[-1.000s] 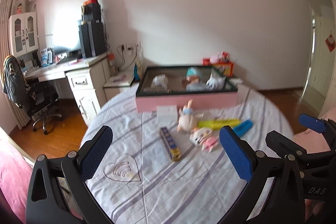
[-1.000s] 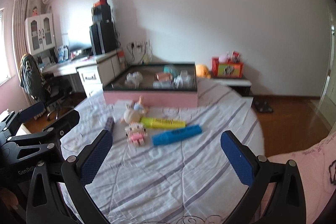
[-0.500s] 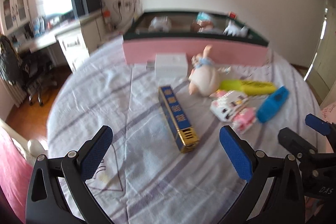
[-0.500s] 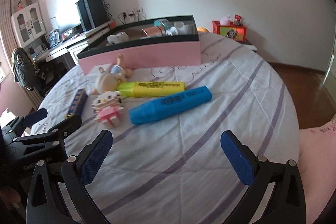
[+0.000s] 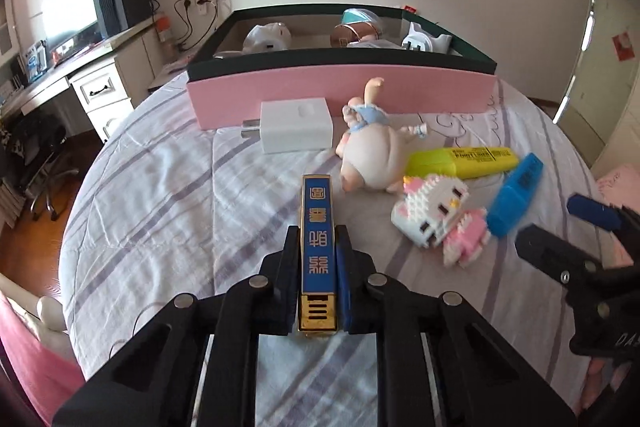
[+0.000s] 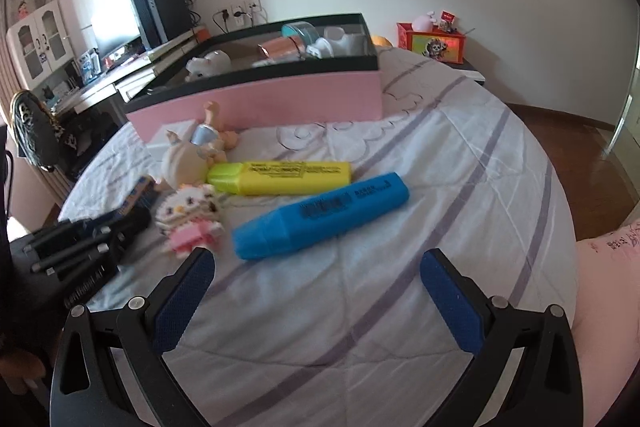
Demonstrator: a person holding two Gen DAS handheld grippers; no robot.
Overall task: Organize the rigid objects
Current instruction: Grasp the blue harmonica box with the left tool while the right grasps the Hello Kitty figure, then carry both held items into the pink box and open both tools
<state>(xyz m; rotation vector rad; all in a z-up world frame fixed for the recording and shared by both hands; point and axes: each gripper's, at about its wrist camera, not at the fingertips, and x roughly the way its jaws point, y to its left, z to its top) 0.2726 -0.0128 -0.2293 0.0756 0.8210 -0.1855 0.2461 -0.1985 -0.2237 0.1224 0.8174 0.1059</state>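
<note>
A long blue and gold bar [image 5: 316,203] lies on the striped bedspread, and my left gripper [image 5: 318,233] is shut on its near end. To its right are a pig figurine [image 5: 372,155], a brick-built cat figure [image 5: 436,215], a yellow highlighter [image 5: 464,161] and a blue highlighter [image 5: 516,195]. A white charger [image 5: 296,125] rests against the pink box [image 5: 340,91], which holds several items. My right gripper [image 6: 316,263] is open just short of the blue highlighter [image 6: 320,217], nothing between its pads. The left gripper [image 6: 120,223] shows at the left of the right wrist view.
The round bed's edge [image 5: 76,211] drops to a wooden floor at the left. A desk [image 5: 100,83] and office chair [image 6: 36,131] stand beyond it. A red box [image 6: 432,43] sits on a low stand behind the bed. Pink bedding [image 6: 608,307] lies at the right.
Both grippers came down and forward toward the toys. The left gripper's jaws, wide apart before, have shut on the blue and gold bar. The right gripper stays open.
</note>
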